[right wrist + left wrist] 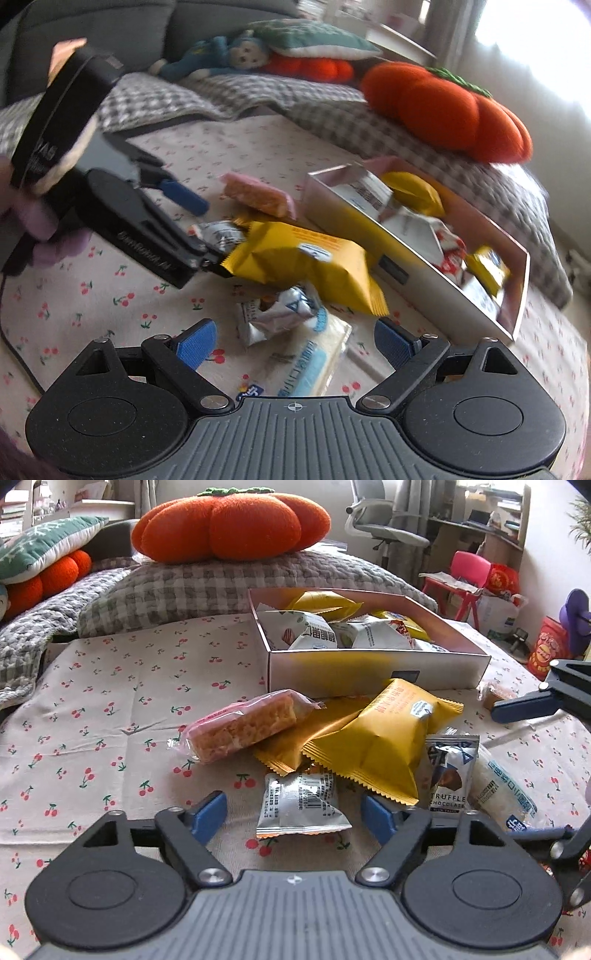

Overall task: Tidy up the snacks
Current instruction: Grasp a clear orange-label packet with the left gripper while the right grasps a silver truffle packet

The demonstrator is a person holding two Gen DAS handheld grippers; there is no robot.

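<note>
Step in hand: pick from the loose pile in front of the box (369, 672), which is already part-filled. Left gripper (295, 814) straddles the silver packet (299, 806) on the cloth, jaws apart, pads not visibly pressing. Right gripper (295, 345) is open over the white packet (314, 354). Next, probably: close left, lift, carry to the box.

Read "TRUFFLE CHOCOLATE" on the small dark-and-silver packet (448, 771) lying beside the yellow pouch (376, 738). Made out raised lettering "UmiRobot.AI" along the black body of the left gripper (201, 229). Found Chinese characters on the white packets in the box (369, 666), too small to read reliably.
</note>
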